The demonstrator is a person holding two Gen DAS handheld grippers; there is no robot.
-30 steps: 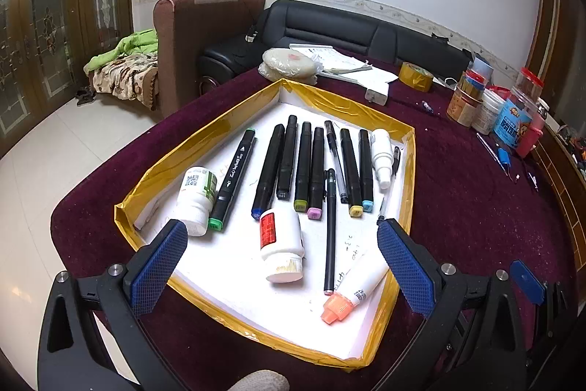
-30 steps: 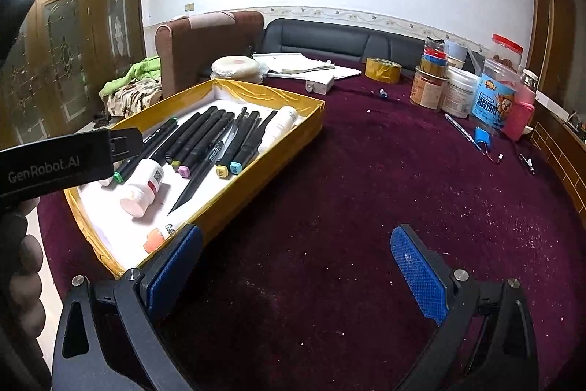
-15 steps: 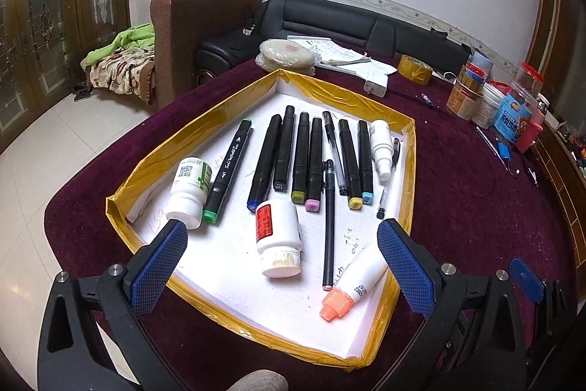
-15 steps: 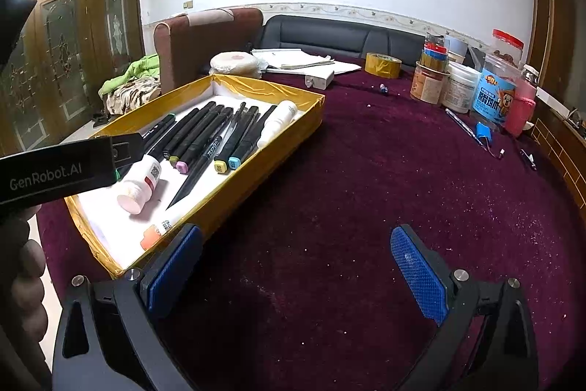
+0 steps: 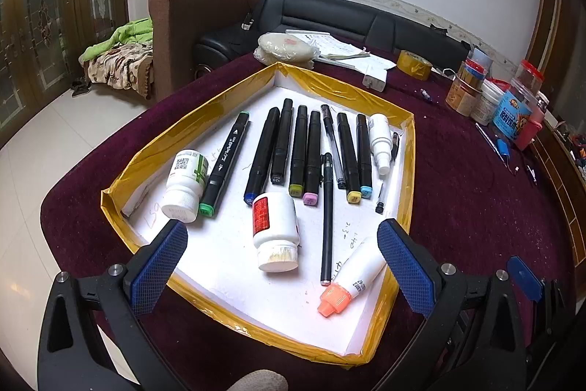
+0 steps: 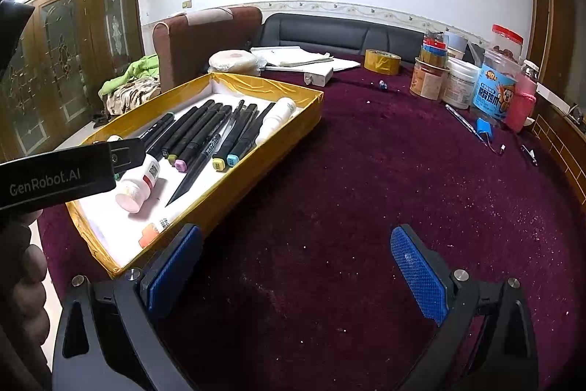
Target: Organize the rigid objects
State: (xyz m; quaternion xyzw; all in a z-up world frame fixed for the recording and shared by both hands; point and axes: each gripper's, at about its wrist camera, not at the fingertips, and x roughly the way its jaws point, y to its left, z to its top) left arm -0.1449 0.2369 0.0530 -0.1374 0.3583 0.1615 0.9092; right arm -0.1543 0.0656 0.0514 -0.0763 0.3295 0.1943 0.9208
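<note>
The left gripper point(image 5: 280, 266) hangs with its jaws spread wide and nothing between them, over the near end of the yellow-taped tray point(image 5: 340, 87). Just ahead at 1 o'clock lies the orange-capped tube point(image 5: 353, 283), cap toward the camera. At 12 o'clock the red-labelled white bottle point(image 5: 274, 229) lies on its side, with the thin black pen point(image 5: 327, 218) just beside it on the right. At 11 o'clock the green-labelled white bottle point(image 5: 185, 184) lies beside the green-tipped marker point(image 5: 225, 163). Beyond them the row of black markers point(image 5: 307, 152) lies side by side, and the small white bottle point(image 5: 379, 141) rests at the row's right end.

The right gripper point(image 6: 296, 266) is likewise wide open and empty, over bare maroon tablecloth point(image 6: 366, 189), with the tray at its 10 o'clock. Far off at 1 o'clock stand the jars point(image 6: 461, 76), and the yellow tape roll point(image 6: 381, 61) sits near 12 o'clock.
</note>
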